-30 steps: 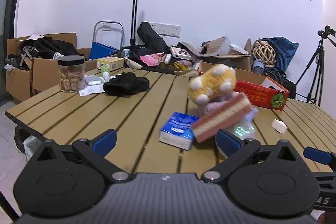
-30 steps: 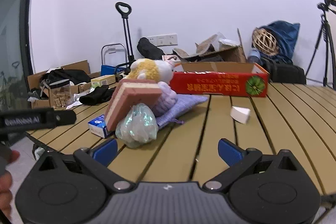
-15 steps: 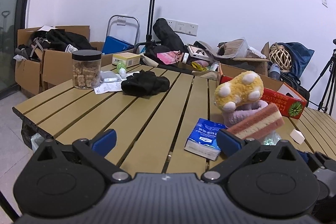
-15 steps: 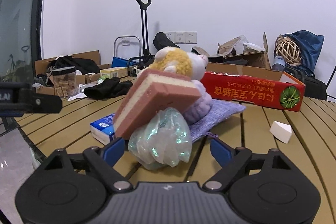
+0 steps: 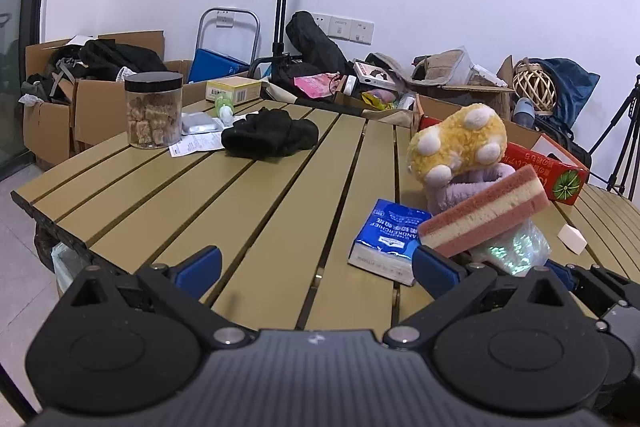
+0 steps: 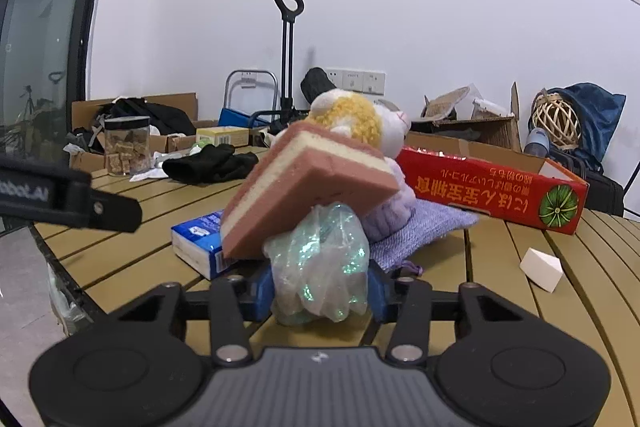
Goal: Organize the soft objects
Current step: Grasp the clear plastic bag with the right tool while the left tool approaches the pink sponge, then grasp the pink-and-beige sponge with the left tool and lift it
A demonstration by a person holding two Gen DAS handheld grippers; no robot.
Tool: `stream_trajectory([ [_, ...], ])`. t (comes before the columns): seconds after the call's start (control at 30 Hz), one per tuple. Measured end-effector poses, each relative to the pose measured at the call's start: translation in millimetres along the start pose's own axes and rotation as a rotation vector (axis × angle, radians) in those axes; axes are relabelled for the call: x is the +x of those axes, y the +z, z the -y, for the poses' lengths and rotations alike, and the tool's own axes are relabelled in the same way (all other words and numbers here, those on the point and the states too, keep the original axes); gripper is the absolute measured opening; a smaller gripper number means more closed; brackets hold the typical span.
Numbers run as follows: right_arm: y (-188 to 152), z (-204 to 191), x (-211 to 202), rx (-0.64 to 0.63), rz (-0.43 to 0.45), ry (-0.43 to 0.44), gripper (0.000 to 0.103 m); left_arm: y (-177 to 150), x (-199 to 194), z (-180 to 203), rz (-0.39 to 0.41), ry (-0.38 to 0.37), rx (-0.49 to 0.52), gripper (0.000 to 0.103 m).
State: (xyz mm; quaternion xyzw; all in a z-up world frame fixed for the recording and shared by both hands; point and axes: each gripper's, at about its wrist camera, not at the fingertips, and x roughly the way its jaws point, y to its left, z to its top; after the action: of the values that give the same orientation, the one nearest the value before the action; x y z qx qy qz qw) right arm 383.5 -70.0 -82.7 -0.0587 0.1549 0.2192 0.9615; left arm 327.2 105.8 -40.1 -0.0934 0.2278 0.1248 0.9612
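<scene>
Two grippers work over a slatted worktop (image 5: 256, 195). The right gripper (image 6: 320, 287) has just been closing: its blue fingers (image 6: 264, 291) now press on both sides of a crinkled iridescent plastic bag (image 6: 320, 267), which stands on the worktop at the near edge of a pile of soft things. A pink-and-cream sponge (image 6: 308, 187) leans tilted on top of the bag, one end resting on a blue tissue pack (image 6: 200, 247). Behind the sponge sit a lilac knitted item (image 6: 390, 215) and a yellow-and-white plush toy (image 6: 356, 119), with a purple woven pouch (image 6: 428, 231) lying flat beneath them. A red carton (image 6: 492, 187) stands just behind the pile, and a white wedge (image 6: 542, 269) lies apart to the right.

The left gripper (image 5: 316, 267) hovers above the worktop with its fingers (image 5: 200, 263) spread wide and nothing between them; the tissue pack lies just ahead of its right finger. Farther back lie a black cloth (image 5: 270, 137) and a jar (image 5: 154, 109).
</scene>
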Motion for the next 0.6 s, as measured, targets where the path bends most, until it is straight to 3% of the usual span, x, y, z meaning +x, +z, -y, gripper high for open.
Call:
stream_trajectory([
  [0.27,-0.7,6.4,-14.6,0.009,-0.002,-0.025,0.036,-0.3,-1.7,2.0,0.01,0.004,0.016,0.103],
  [0.6,2.4,51.7,-56.7,0.154,0.047,-0.133,0.036,-3.8,-4.8,13.2,0.009,-0.042,0.036,0.103],
])
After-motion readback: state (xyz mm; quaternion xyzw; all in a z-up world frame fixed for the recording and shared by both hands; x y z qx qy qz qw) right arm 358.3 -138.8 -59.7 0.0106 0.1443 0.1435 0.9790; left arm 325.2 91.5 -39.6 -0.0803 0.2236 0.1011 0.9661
